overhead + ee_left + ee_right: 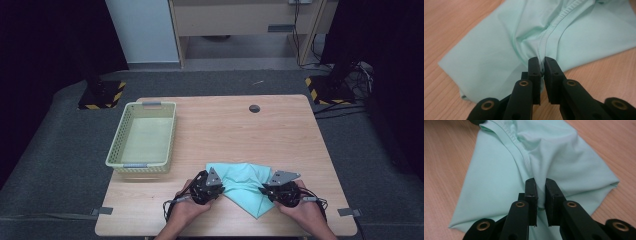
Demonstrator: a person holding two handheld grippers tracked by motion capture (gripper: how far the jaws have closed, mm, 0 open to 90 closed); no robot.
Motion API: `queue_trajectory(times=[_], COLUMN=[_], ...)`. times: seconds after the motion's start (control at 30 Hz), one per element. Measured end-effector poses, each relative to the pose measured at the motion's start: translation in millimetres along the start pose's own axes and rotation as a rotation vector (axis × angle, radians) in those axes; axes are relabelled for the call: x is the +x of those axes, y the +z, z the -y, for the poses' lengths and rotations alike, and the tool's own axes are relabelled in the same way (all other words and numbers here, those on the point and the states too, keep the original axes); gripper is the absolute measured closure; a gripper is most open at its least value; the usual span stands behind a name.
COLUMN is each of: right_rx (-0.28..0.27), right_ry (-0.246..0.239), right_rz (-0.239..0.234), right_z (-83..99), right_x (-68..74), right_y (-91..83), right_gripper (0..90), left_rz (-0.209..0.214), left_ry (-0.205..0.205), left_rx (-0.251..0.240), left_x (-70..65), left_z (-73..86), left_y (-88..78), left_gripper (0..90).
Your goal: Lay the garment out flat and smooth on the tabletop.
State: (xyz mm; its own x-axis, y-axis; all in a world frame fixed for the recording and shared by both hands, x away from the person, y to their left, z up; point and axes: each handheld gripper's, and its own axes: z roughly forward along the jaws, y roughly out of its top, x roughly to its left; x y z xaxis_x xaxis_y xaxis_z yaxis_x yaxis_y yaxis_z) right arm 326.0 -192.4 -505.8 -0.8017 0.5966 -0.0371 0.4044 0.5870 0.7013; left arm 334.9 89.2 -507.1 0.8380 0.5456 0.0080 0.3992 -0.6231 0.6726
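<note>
Lab recording station: wooden table (280,125) on grey carpet (45,165), black curtains (45,40), hazard-striped stand bases (101,95), loose cables (357,75).

I'm getting even, soft overhead light on the table (225,130), black dark at the high view's sides; close-ups slightly soft.

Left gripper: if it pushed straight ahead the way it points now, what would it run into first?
The mint-green cloth itself. The left gripper already has its jaws closed on a stitched seam, and bunched fabric lies directly ahead. Beyond the cloth is probably the right gripper, though depth is unclear.
</note>
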Motion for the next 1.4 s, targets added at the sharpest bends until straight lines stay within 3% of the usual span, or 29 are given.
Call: queue_trajectory(times=[0.13, 0.3, 0.63, 1.0, 1.27, 1.4], right_rx=[-0.047, -0.061, 0.011, -0.011, -0.035, -0.05], right_ry=[0.016, 0.032, 0.003, 0.017, 0.026, 0.045], right_rz=[0.009, 0.009, -0.03, -0.024, -0.021, -0.022], right_z=[-3.3, -4.0, -0.9, -7.4, -21.3, -30.8], right_x=[-3.3, -6.9, 2.1, -4.7, -14.5, -23.3], right_y=[-8.8, -14.3, -16.7, -23.1, -25.0, -26.6], right_gripper=[81.9, 82.0, 82.2, 82.2, 82.2, 82.2], left_rz=[-0.024, -0.04, -0.022, -0.031, -0.042, -0.043], left_ry=[-0.004, -0.023, 0.002, -0.001, -0.047, -0.045], left_rx=[-0.051, -0.095, -0.076, -0.107, -0.153, -0.161], left_x=[0.0, 2.7, -8.2, -9.9, 4.0, 7.1], left_z=[-3.7, -6.1, -4.4, -12.7, -27.1, -32.3], left_y=[-7.0, -14.3, -20.4, -22.6, -33.8, -36.4], left_gripper=[83.8, 84.3, 84.4, 84.5, 84.5, 84.5])
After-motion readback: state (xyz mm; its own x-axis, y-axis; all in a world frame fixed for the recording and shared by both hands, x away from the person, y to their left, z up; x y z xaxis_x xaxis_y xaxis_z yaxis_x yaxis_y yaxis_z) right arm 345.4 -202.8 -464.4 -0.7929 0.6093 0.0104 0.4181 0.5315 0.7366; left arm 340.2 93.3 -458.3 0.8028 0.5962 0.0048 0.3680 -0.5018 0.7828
